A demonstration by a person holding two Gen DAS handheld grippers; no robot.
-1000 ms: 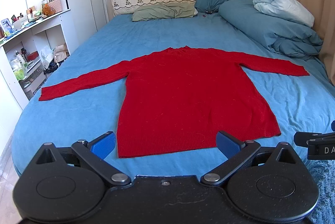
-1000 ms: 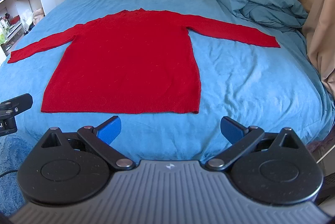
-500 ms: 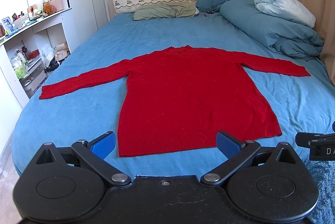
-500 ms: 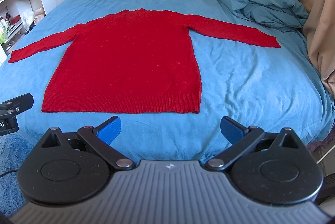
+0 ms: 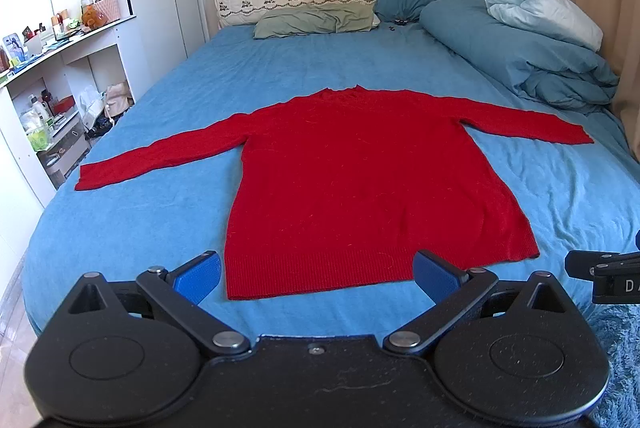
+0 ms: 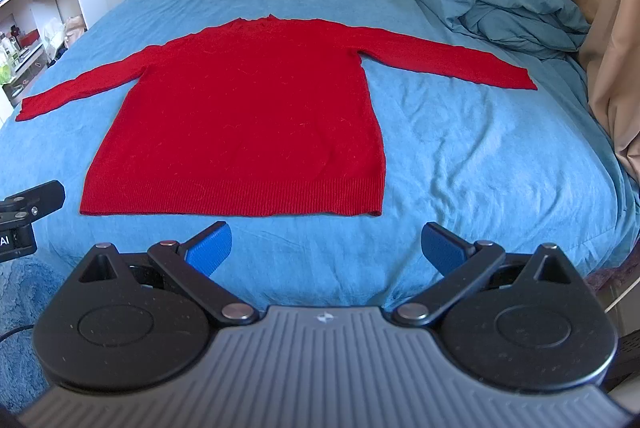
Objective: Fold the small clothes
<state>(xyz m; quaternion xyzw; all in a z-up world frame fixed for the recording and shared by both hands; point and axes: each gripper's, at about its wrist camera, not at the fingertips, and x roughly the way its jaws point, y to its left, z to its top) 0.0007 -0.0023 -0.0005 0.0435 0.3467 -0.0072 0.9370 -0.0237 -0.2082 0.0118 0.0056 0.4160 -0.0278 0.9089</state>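
Note:
A red long-sleeved sweater [image 5: 360,179] [image 6: 248,115] lies flat on the blue bed sheet [image 5: 140,228], both sleeves spread out to the sides and its hem toward me. My left gripper [image 5: 316,274] hovers open at the foot of the bed, just short of the hem, with nothing between its blue fingers. My right gripper [image 6: 328,250] is also open and empty, a little below the hem's right half. Each gripper's side shows at the edge of the other's view.
A rolled teal duvet [image 5: 520,55] with a pale blanket lies along the bed's right side, by a beige curtain [image 6: 612,67]. Pillows [image 5: 316,21] rest at the headboard. White shelves [image 5: 52,99] with clutter stand left of the bed. A blue shaggy rug [image 5: 616,348] covers the floor.
Both grippers have drifted very slightly; the sweater has not moved and both grippers stay open.

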